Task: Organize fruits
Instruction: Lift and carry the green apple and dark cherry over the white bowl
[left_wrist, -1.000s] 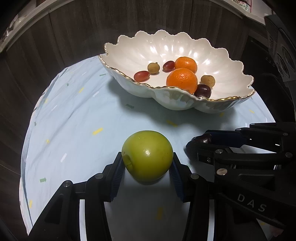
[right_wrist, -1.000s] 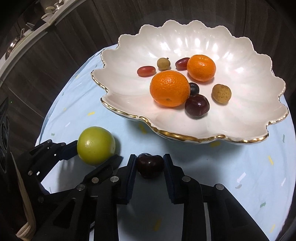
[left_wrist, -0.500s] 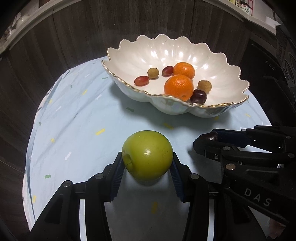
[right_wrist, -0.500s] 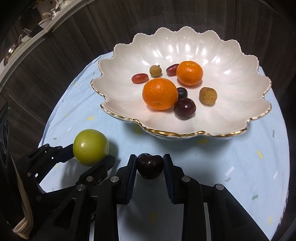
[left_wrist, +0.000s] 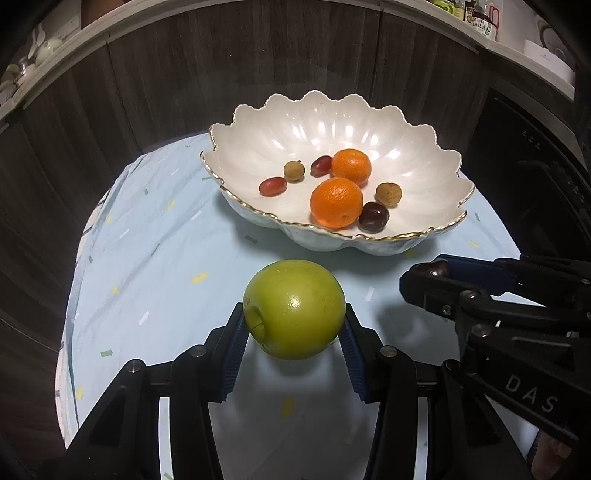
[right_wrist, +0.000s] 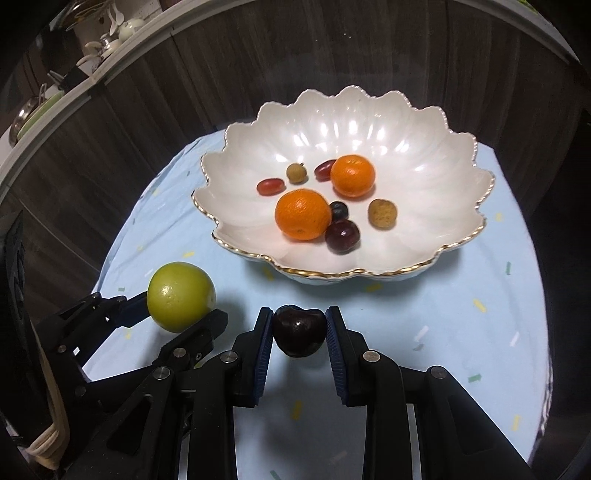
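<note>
We hold the left gripper (left_wrist: 294, 323) clamped on the green apple (left_wrist: 294, 308), its blue pads pressed against the two sides of the fruit, which hangs clear above the light blue tablecloth (left_wrist: 155, 258); we hold the right gripper (right_wrist: 299, 325) clamped on the dark cherry (right_wrist: 299, 332), which sits between its pads above the cloth; in the right wrist view the apple appears at 9 o'clock of the cherry, near it but not touching. The white scalloped bowl (right_wrist: 406, 122) with its gold rim stands on the cloth at 12 o'clock of both grippers, apart from them; inside it we count two oranges: the nearer orange (right_wrist: 303, 214) lies close to the middle, the farther orange (right_wrist: 352, 175) at 1 o'clock of it; a blueberry (right_wrist: 338, 210) touches the nearer orange at 3 o'clock, and a second dark cherry (right_wrist: 342, 236) lies just beside it at 4 o'clock; one tan longan (right_wrist: 383, 213) lies at 3 o'clock, apart from the rest; another longan (right_wrist: 296, 173) sits at 12 o'clock of the nearer orange, with a red grape (right_wrist: 270, 186) at 10 o'clock of it and a second red grape (right_wrist: 325, 170) against the farther orange at 9 o'clock. Dark wood panelling (right_wrist: 221, 74) stands behind the table.
</note>
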